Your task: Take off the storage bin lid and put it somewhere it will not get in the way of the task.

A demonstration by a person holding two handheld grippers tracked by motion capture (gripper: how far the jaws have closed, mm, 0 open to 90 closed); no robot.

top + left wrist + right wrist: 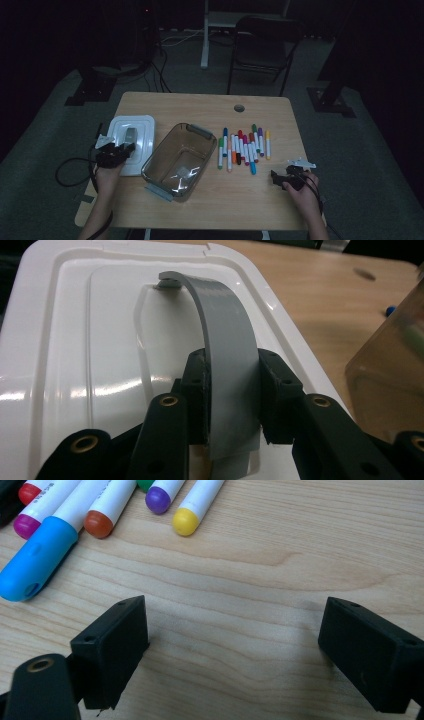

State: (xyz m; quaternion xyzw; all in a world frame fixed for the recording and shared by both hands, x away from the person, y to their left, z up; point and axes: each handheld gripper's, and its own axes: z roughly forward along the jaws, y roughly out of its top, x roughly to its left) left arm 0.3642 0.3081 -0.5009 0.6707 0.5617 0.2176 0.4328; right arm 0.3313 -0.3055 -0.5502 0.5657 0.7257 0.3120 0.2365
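A white plastic lid lay flat on a wooden table, just left of a clear brown-tinted bin. The left gripper had its black jaws clamped on the grey arched handle that rose from the lid's middle. The lid looked light, stiff and glossy, so probably slippery at its rim. That made the handle the sensible place to take hold, near its crown, where the load would likely hang level. The thin strap seemed able to flex a little under a pull.

The bin, the landmark here, stood open and held nothing, with only glare on its floor. A grey latch showed at each end. To the right of the bin lay a loose row of coloured markers, all outside it. Further right of the bin, past the markers, the right gripper rested low over bare wood, its jaws wide apart and holding nothing.
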